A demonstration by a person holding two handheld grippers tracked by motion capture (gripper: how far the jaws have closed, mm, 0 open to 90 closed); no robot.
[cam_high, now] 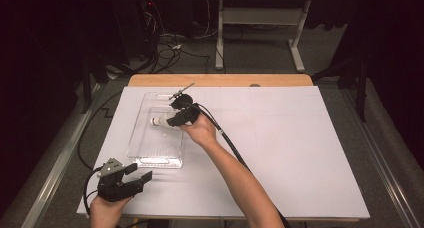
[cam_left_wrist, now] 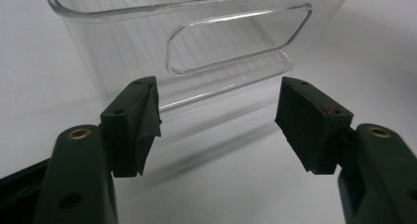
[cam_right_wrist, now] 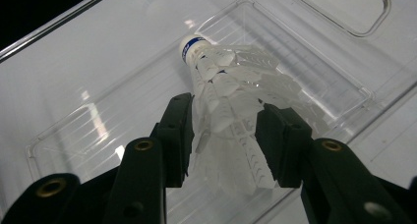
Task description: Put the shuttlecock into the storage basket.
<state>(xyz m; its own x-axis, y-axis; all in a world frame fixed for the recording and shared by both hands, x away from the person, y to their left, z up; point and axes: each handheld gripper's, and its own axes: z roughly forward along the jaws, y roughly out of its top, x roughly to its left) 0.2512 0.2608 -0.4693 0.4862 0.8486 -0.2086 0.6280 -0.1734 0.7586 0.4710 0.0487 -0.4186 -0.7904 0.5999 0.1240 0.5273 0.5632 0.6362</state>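
a clear plastic bin [cam_high: 158, 155] sits on the white counter [cam_high: 280, 153], left of middle. over its inside, the right gripper [cam_right_wrist: 223, 140] pinches a white shuttlecock [cam_right_wrist: 231, 94] by its skirt, the pads pressing on both sides, the blue-banded cork tip pointing away from the gripper toward the bin floor. the left gripper [cam_left_wrist: 216, 123] rests near the bin's near end wall, jaws spread wide with nothing between them.

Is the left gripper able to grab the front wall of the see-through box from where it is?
Probably yes. The left gripper is open, its fingers spread, and the clear box stands right ahead with only bare white table between them.
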